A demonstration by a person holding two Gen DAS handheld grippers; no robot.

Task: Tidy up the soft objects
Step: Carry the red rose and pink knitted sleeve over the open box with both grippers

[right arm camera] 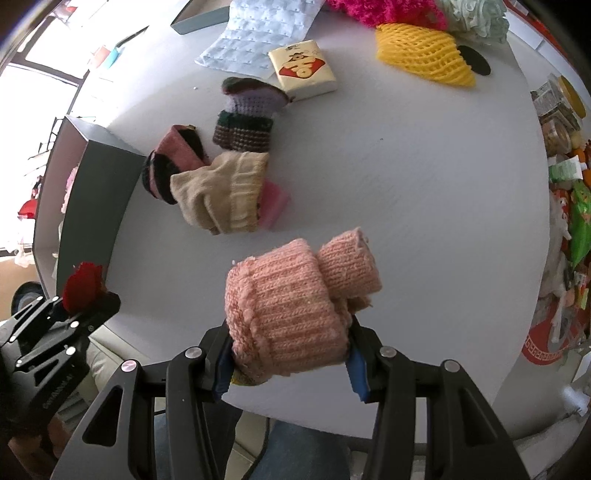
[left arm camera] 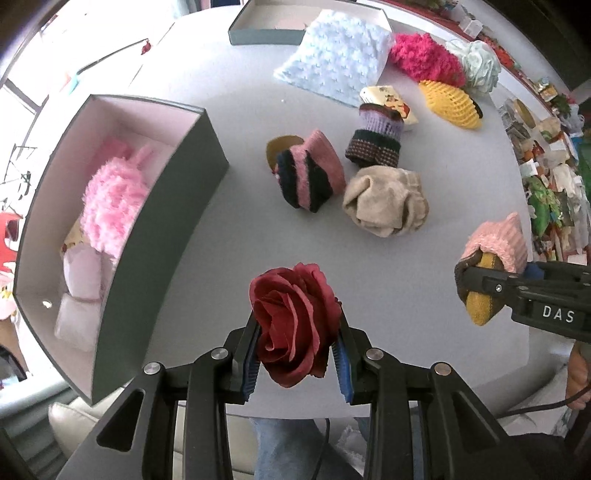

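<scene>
Both grippers were loaded at once, which suggested the person meant to carry two soft things to the box in one pass. Largest of all, the grey table served as the sorting ground, and the dark open box stood at its left edge, already holding a fluffy pink item and pale cushions, so it seemed to be the collecting place. Behind lay a light-blue quilted pad, propped on a second shallow box. Loose knitwear waited mid-table: a beige sock bundle, a pink-and-navy striped roll and a lilac-and-brown knitted piece. The right gripper was clenched on a pink ribbed knit roll, held low over the table's near edge, well apart from the box. The left gripper pinched a dark-red fabric rose by its sides, just beside the box's near corner, probably ready to be lifted over the wall.
</scene>
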